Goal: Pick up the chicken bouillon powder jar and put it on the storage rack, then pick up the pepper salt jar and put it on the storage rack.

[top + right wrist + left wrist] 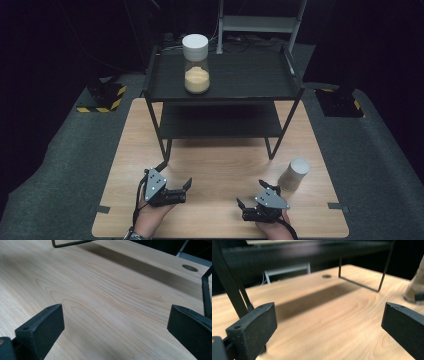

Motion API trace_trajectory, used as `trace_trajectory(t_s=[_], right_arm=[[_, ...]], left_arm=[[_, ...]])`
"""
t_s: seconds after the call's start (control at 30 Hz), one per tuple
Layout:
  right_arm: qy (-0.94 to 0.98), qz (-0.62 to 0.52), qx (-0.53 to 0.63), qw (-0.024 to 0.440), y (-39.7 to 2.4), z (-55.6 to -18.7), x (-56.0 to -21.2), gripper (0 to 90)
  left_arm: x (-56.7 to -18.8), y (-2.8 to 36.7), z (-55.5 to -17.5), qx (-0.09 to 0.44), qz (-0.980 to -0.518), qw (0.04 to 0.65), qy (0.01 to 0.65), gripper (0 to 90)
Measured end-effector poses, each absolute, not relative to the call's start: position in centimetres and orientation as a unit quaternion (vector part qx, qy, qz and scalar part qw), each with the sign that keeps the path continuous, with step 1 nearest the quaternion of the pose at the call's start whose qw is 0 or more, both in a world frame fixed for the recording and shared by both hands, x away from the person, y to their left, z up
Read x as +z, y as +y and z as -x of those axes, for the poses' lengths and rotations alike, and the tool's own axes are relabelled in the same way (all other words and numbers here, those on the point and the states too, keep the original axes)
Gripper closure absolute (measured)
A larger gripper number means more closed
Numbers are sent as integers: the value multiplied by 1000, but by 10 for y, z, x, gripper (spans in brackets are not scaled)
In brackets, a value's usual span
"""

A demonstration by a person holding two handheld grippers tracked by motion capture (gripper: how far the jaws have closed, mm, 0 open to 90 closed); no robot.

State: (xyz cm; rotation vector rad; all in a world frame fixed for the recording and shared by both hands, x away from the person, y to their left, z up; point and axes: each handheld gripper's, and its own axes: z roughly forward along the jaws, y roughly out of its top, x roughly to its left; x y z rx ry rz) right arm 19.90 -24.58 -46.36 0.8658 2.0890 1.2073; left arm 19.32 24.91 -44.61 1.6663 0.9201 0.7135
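A clear jar [196, 65] with a white lid and tan powder stands on the top shelf of a black two-tier rack [225, 95]. A second white-lidded jar [294, 174] stands on the wooden table [220, 165] at the front right; its blurred edge [415, 287] is in the left gripper view. My left gripper [186, 192] [329, 325] rests low at the front left, open, with nothing between its jaws. My right gripper [250, 195] [115, 327] is just left of the table jar, open and holding nothing, and points across bare wood.
The rack's thin black legs and foot bars [359, 284] [72, 243] stand on the middle of the table. A round hole [190, 268] is cut in the tabletop. Grey carpet surrounds the table, with black stands marked by yellow stripes [102, 97] at both sides.
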Motion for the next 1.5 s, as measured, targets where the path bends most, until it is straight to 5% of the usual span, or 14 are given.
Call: trace_trajectory(t_s=[0.7,1.5], right_arm=[[781,-323,447,294,-242,-196,-464,0],[767,-328,470,288,-254,-194,-468,0]], left_arm=[[-467,229,-202,285,-763,432,387,5],[-465,220,-199,298,-775,412,375,7]])
